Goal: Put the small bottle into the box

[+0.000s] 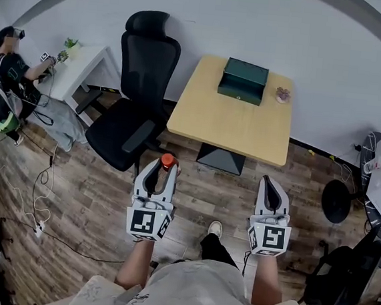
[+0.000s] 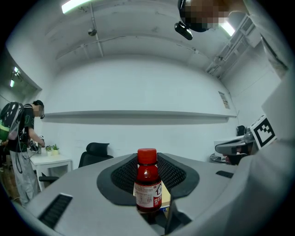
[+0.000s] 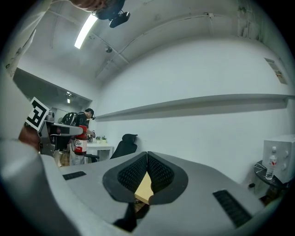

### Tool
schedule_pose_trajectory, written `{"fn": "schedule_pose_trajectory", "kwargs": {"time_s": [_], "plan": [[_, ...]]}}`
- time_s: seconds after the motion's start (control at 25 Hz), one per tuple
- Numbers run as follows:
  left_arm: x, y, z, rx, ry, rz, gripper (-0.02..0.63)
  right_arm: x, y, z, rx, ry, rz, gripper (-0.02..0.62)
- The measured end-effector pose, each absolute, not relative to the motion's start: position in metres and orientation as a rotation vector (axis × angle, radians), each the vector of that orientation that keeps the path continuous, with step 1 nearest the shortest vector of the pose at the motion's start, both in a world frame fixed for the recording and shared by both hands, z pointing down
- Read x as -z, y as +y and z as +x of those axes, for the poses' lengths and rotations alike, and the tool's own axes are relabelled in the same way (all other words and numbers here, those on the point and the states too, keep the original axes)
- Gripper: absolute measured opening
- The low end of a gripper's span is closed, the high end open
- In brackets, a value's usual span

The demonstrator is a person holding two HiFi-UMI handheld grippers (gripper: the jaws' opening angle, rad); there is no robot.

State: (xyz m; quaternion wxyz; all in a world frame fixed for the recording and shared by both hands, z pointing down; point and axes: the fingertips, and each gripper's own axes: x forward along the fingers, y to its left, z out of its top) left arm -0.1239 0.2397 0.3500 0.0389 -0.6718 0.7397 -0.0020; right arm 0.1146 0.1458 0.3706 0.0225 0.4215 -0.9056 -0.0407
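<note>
The small bottle (image 1: pixel 168 160) has dark red contents, a red cap and a white label. It stands upright between the pads of my left gripper (image 1: pixel 162 172), which is shut on it. In the left gripper view the bottle (image 2: pixel 147 182) fills the gap between the black pads. My right gripper (image 1: pixel 268 183) is shut with nothing in it; its pads meet at the tip (image 3: pixel 147 166). The dark green box (image 1: pixel 243 80) sits with its lid down at the far side of the wooden table (image 1: pixel 233 126), well ahead of both grippers.
A black office chair (image 1: pixel 139 96) stands left of the table, close to my left gripper's side. A small pinkish object (image 1: pixel 282 94) lies right of the box. A person (image 1: pixel 10 71) stands at a white desk (image 1: pixel 85 64) far left. Cables run over the wooden floor.
</note>
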Motion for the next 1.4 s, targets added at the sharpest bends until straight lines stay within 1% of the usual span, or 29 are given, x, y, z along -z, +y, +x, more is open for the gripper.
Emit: {"fn": "schedule_pose_trajectory", "kwargs": {"time_s": [0.8,1.2,1.4], "plan": [[-0.346,0.08,-0.103,0.015,2.236,-2.115,0.138,-0.378,-0.006,0.141,0.07,-2.772,1.366,0.015],[-0.345,0.03,-0.094,0.011,2.212,-2.143,0.137,-0.38,-0.049,0.154,0.049,-2.752,1.41,0.015],[-0.347,0.015,-0.097,0.012,2.195,-2.161,0.137,-0.384,-0.06,0.148,0.041,-2.742,1.412,0.015]]}}
